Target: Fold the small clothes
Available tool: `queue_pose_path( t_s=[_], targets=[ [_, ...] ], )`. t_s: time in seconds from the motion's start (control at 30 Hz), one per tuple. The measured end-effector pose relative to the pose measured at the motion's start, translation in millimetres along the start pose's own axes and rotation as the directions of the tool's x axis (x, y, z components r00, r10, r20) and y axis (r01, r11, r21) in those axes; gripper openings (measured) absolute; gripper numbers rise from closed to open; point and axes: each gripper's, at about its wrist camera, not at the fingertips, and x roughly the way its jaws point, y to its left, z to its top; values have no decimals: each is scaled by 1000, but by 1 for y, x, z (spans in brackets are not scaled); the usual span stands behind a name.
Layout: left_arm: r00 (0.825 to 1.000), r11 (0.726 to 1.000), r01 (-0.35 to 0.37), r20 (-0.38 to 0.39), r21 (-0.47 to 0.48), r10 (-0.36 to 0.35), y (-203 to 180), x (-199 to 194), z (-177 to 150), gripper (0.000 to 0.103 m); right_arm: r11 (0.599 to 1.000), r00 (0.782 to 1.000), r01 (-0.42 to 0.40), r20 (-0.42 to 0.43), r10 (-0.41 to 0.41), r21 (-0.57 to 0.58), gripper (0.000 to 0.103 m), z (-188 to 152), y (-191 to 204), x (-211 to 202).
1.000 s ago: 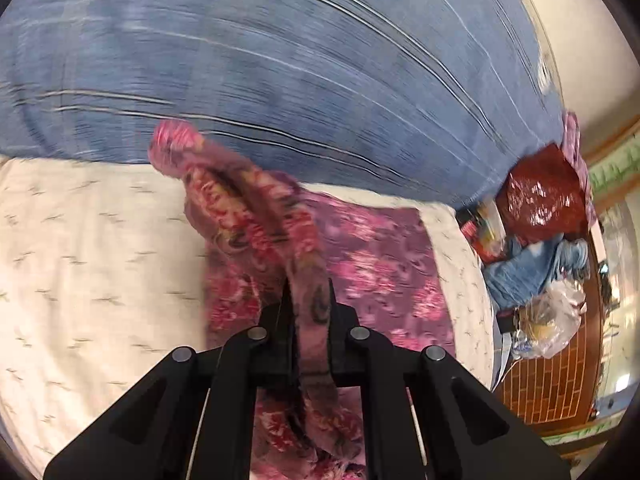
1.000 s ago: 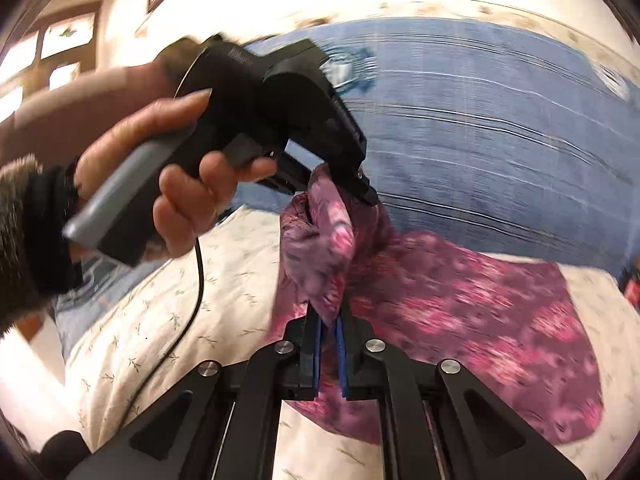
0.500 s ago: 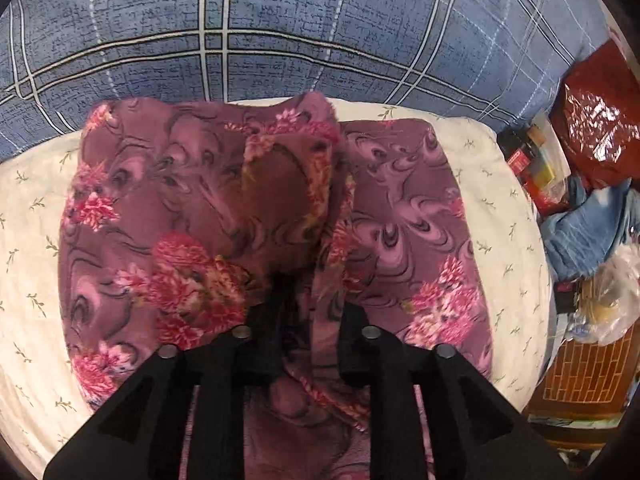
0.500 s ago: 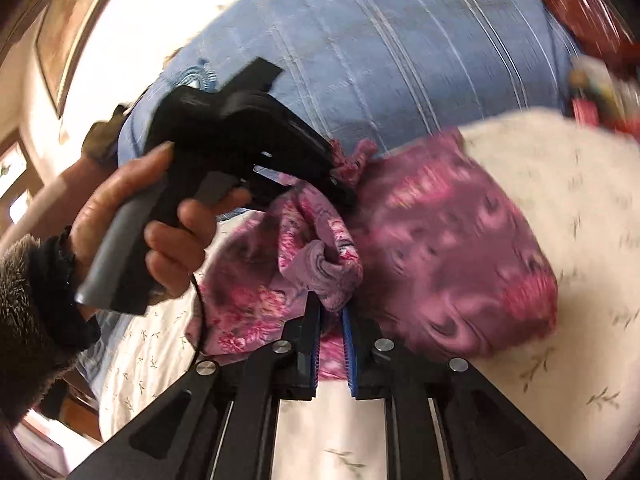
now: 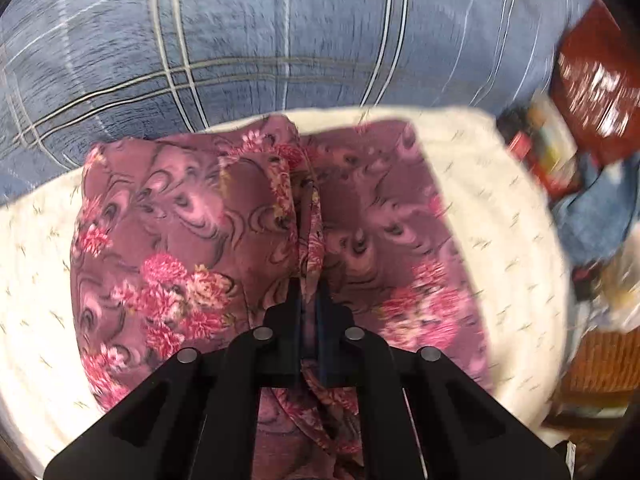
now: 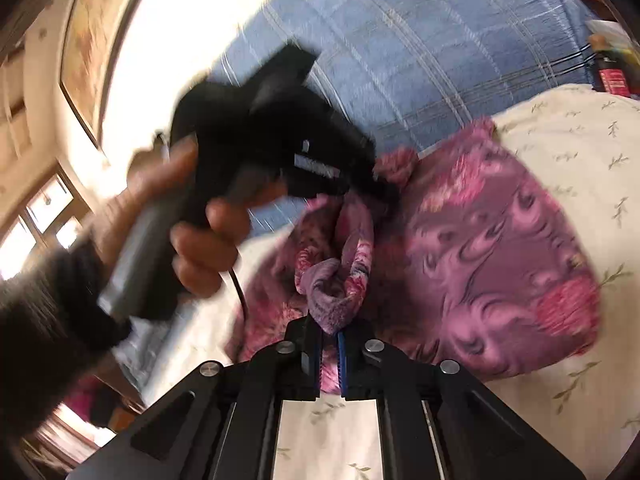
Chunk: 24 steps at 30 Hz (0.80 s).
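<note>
Currently both grippers are clamping the floral garment (image 5: 192,240). Left gripper (image 5: 309,296) is pinching a raised fold at mid-cloth, garment spreading flat to both sides of its fingers on the cream sheet (image 5: 500,208). Right gripper (image 6: 329,330) is pinching a bunched edge, the rest lying ahead and to its right.

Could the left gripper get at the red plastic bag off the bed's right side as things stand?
Probably not right away: the left gripper is shut on a fold of the floral garment, and the red plastic bag lies apart, beyond the cream sheet's edge.
</note>
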Motion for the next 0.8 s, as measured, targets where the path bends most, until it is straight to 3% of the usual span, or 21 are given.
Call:
queue_pose_path(
  t_s=[0.13,0.2,0.3,0.37,0.43,0.5,0.53,0.6,0.63,0.67,0.7,0.8],
  targets=[
    [985,988,156,77,-14,-154,-17,-22,6,4,1000,996,0,89,-2,16,5,14,-1,-37],
    [978,982,189,87,4,-189,-30,-18,9,5,999,993,42,113,-42,9,5,15,-6,-50],
    [975,975,217,70,-49,-213,-31,-4,7,5,989,989,136,47,-139,56,5,9,-33,-45],
    [952,945,303,93,-123,-293,-16,-9,4,6,977,982,189,-27,-187,102,14,3,-51,-36],
    [932,919,357,127,-169,-338,2,-23,0,15,973,978,198,-93,-188,119,14,2,-58,-32],
    [899,882,420,232,-216,-371,42,-53,-13,48,974,975,215,-69,-210,77,22,12,-50,-43],
    [897,882,412,272,-229,-349,53,-62,-17,53,969,970,242,-28,-240,48,26,20,-43,-52],
    [910,909,319,355,-269,-214,96,-83,-28,56,967,965,252,61,-253,29,31,43,-36,-67],
    [912,911,307,360,-276,-199,104,-84,-30,56,971,967,239,87,-241,27,43,59,-33,-69],
    [924,906,291,336,-307,-183,123,-79,-31,56,974,970,223,92,-226,34,59,74,-33,-67],
    [931,897,292,314,-330,-188,133,-73,-31,56,980,978,192,72,-195,46,65,88,-36,-58],
    [943,881,301,249,-364,-220,150,-50,-32,56,987,992,112,-75,-104,114,65,129,-54,4]
  ],
)
